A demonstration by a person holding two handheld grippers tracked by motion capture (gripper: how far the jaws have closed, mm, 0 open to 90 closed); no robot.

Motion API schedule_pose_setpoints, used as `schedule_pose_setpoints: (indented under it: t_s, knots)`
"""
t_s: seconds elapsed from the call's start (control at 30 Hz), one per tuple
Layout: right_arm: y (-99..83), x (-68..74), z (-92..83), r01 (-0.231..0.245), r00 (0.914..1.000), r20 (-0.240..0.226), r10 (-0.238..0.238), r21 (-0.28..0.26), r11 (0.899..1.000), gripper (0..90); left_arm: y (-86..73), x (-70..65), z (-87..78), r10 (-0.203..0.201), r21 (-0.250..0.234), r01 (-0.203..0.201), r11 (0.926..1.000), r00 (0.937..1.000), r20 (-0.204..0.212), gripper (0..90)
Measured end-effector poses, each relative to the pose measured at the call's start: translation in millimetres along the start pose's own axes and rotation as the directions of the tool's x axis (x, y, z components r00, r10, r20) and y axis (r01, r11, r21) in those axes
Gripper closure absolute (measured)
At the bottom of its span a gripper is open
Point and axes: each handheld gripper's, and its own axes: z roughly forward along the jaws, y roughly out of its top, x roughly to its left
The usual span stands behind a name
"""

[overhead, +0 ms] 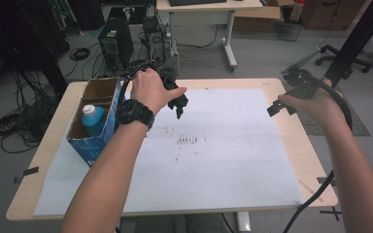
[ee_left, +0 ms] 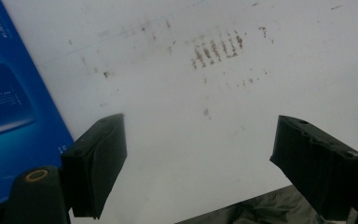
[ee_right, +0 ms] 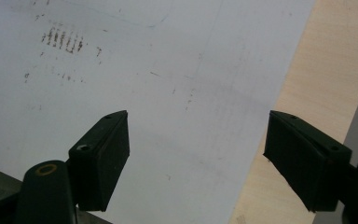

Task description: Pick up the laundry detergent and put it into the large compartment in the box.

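A blue cardboard box (overhead: 94,125) stands open at the table's left, and a blue bottle with a white cap (overhead: 92,118) sits upright inside it. My left gripper (overhead: 178,104) hovers just right of the box over the white sheet (overhead: 213,145), jaws wide apart with nothing between them (ee_left: 200,163). The box's blue side (ee_left: 14,102) fills the left edge of the left gripper view. My right gripper (overhead: 278,108) is held above the sheet's right side, also open and empty (ee_right: 198,158).
The sheet (ee_right: 144,93) carries brown smudges (overhead: 188,141) near its middle. Bare wooden table (ee_right: 317,84) runs along its right edge. Beyond the far edge are a computer tower (overhead: 115,42), cables on the floor, a desk and an office chair base.
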Motion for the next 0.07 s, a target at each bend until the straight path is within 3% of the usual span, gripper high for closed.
schedule_pose_setpoints:
  t_s: [0.07]
  knots:
    - [0.1, 0.1, -0.5, 0.002, 1.0, 0.002, -0.002, 0.003, 1.0, 22.3, -0.5, 0.9, -0.3, 0.0, 0.002, 0.0, 1.0, 1.0, -0.002, 18.9]
